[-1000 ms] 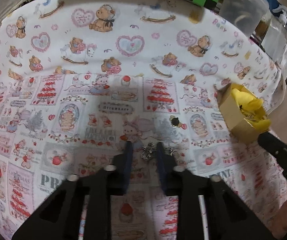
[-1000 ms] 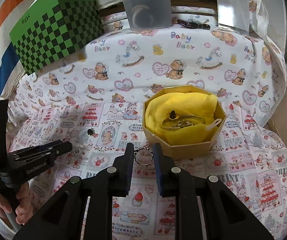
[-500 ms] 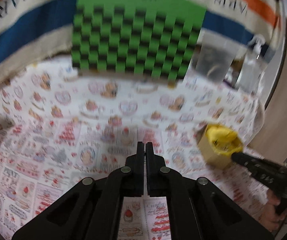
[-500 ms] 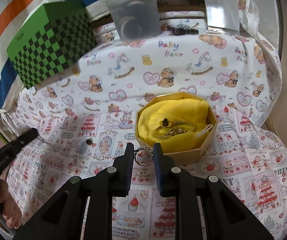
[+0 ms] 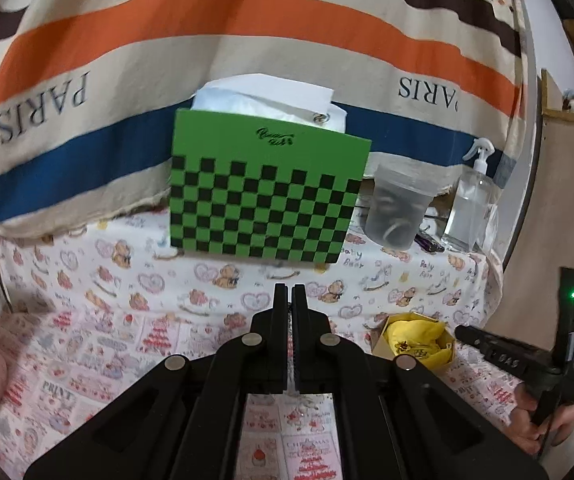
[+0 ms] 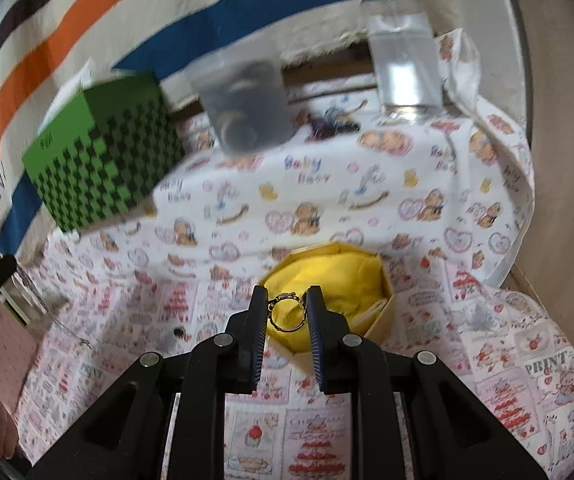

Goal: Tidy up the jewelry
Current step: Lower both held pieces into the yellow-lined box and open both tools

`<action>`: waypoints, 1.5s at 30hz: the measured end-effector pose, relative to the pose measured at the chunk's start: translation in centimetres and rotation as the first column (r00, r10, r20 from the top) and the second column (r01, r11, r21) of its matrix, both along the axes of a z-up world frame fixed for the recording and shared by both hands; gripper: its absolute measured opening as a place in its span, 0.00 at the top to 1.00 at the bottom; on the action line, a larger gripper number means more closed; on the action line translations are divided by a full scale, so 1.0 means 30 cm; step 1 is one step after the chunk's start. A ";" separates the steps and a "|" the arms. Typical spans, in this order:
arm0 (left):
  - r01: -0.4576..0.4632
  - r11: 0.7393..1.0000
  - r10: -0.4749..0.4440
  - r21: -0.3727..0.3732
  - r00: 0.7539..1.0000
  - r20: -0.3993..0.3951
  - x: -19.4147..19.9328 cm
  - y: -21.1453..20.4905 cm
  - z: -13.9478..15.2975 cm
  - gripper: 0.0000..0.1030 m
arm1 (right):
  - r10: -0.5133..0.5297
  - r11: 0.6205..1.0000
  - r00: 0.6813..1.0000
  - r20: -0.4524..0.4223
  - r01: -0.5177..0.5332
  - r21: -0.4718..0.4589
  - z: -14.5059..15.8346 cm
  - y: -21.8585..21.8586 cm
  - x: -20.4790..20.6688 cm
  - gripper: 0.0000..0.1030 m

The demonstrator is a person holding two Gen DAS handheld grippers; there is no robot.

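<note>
My right gripper [image 6: 287,298] is shut on a gold ring [image 6: 285,314] and holds it in the air over the near edge of the yellow-lined octagonal box [image 6: 381,312]. My left gripper [image 5: 290,292] is shut and lifted off the table; something thin and sparkly shows in the slit between its jaws, and a fine chain hangs below it in the right wrist view [image 6: 63,328]. The box [image 5: 415,344] with jewelry on its yellow lining lies to the left gripper's right. A small dark earring [image 6: 177,333] lies on the printed cloth left of the box.
A green checkered box [image 5: 263,196] stands at the back of the table, with a clear plastic tub [image 5: 401,208] and a spray bottle [image 5: 473,204] to its right. A striped PARIS cloth [image 5: 247,40] hangs behind. The table edge drops off on the right.
My left gripper closed on the sparkly piece and rose from the cloth. My right gripper lifted the ring off the cloth and moved it over the box.
</note>
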State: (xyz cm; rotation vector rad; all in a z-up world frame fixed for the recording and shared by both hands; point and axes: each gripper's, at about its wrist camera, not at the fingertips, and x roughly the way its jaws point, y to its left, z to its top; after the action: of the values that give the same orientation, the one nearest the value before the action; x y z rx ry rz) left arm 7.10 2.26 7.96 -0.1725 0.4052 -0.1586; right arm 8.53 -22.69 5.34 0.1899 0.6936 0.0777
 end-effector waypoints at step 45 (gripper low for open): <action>0.265 0.964 -0.261 -0.013 0.938 -0.230 0.357 -0.637 -0.094 0.90 | -0.283 0.901 0.957 -0.068 0.289 0.323 -0.073 -0.428 0.086 0.55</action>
State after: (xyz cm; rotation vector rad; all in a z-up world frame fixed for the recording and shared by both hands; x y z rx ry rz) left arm 17.79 -16.86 5.14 -0.1180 0.6611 -0.4011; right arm 11.13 -35.53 3.14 0.6155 0.6626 -0.0915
